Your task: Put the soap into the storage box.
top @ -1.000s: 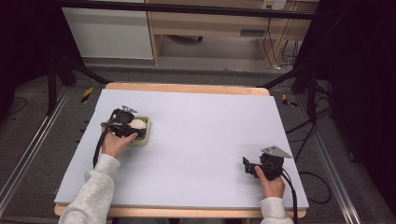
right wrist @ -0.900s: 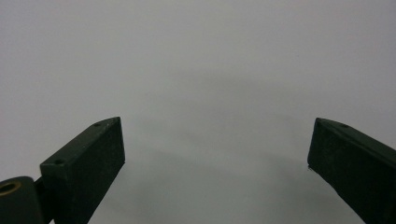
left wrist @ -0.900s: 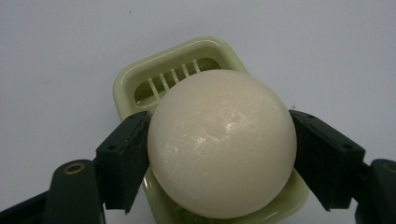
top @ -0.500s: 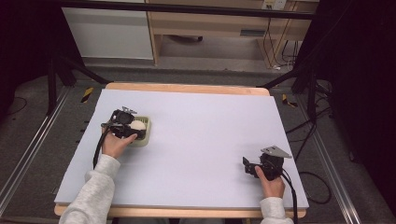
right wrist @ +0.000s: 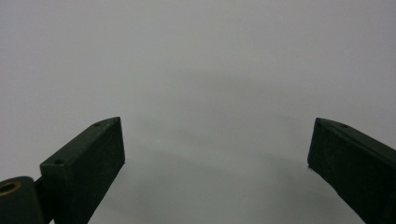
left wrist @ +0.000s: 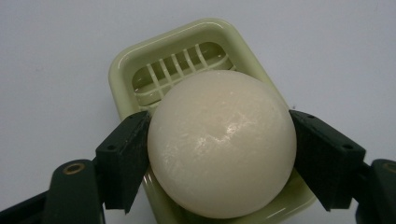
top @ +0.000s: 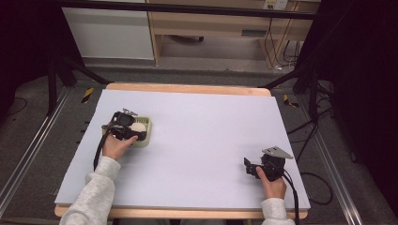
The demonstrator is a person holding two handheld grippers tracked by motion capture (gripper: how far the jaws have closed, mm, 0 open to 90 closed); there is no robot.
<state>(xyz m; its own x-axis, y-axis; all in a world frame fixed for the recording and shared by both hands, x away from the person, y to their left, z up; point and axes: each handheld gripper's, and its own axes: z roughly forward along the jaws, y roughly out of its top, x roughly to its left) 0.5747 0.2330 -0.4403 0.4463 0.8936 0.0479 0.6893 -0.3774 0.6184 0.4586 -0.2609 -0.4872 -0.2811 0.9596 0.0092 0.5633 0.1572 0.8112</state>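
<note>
Here, one white ball (left wrist: 222,142) clamped in left tool (left wrist: 219,154), over one green dish (left wrist: 140,70); right tool (right wrist: 215,158) wide apart, empty

We see a white table (top: 197,117) with a wooden edge, grey floor (top: 37,140) around it, a wooden desk (top: 206,28) behind, and dark curtains (top: 366,70).

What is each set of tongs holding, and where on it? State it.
The left tongs grip the round white soap across its widest part, one jaw on each side, above the green slatted dish. The right tongs are open and hold nothing.
</note>
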